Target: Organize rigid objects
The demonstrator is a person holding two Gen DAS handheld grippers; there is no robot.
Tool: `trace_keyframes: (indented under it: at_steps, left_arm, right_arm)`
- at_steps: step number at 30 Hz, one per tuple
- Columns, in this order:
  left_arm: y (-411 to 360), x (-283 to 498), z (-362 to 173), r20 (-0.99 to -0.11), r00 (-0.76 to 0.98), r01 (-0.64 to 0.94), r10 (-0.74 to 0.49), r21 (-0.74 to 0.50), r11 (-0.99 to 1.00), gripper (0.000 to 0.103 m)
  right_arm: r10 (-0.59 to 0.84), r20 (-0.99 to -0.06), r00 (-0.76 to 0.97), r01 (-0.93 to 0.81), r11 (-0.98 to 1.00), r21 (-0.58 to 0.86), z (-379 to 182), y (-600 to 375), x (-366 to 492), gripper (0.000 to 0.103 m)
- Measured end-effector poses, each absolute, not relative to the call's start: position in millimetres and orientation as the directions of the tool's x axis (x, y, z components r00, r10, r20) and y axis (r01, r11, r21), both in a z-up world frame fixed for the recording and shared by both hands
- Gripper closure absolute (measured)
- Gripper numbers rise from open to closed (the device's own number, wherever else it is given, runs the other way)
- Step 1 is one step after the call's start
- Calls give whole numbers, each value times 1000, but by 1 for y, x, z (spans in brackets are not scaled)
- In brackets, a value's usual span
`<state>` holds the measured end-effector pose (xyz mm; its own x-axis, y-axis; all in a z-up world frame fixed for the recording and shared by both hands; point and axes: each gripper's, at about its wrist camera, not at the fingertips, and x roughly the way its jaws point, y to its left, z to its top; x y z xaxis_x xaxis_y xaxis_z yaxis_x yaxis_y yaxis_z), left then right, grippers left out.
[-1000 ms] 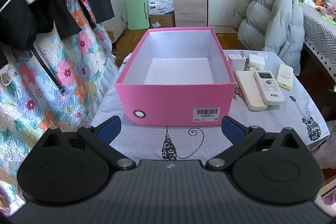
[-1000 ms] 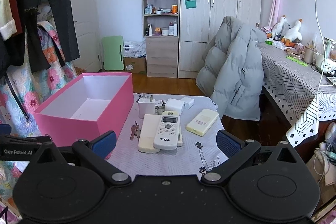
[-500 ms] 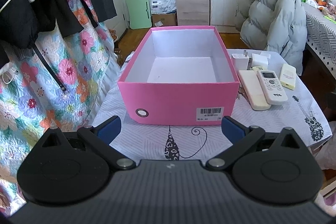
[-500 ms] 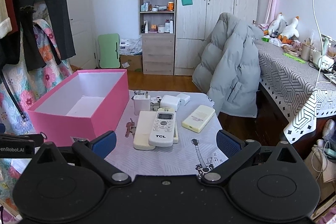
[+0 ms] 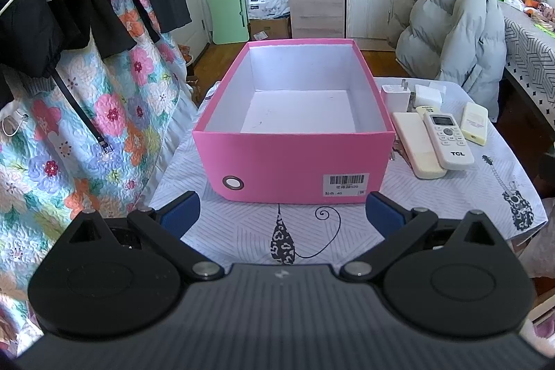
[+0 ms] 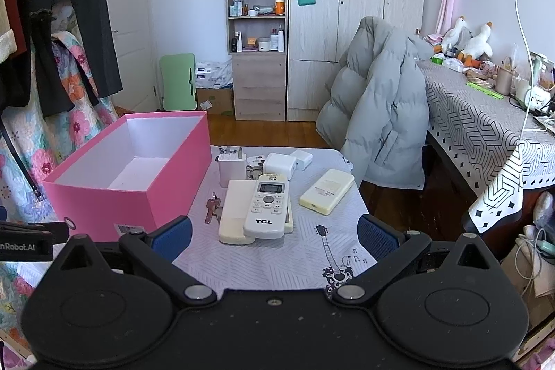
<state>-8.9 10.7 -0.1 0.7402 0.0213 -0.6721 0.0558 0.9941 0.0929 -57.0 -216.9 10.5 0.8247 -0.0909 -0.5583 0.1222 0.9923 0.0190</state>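
Right now I hold both tools, left tool (image 5: 281, 208) and right tool (image 6: 274, 236), spread wide and empty before the pink box (image 5: 291, 162) and TCL remote (image 6: 266, 208).

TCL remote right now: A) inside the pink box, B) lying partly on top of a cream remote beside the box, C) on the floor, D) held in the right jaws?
B: the TCL remote lies across a cream remote on the table, outside the pink box, which holds nothing visible.
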Motion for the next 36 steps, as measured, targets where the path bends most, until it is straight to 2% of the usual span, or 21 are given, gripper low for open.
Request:
trace_keyframes:
  at_steps: [17,21,25,27,29,31,33,36]
  left_arm:
    - [9,-8,0,-688,726,70,5,81,994,0]
    - [10,-9,10,-692,721,106,-37,58,993,0]
    - [14,4,18,-712,699,101,-71,0,995,0]
    - [17,15,19,-718,693,72,-66,-22,997,0]
    - [17,26,17,-712,702,60,-37,7,998,0]
    - [17,36,16,-699,714,78,-35,30,996,0]
    - [20,49,16,-709,702,127,-73,23,992,0]
    - [32,74,19,-722,684,151,-107,-3,988,0]
  right_arm:
    - [-83,-577,812,110,994,12,6,-216,-55,0]
    - [-71,-582,810,98,995,16,5,-218,-51,0]
    - [18,-543,840,-2,1000,30,4,-215,-49,0]
    - [70,-484,872,-74,997,9,2,-211,-49,0]
    - [95,-432,897,-126,991,-45,0,-206,-45,0]
    - [101,-422,901,-145,987,-73,-4,-204,-36,0]
    - [124,-423,897,-160,986,-50,-6,-207,-26,0]
    - [201,-426,882,-185,979,81,-10,-220,-7,0]
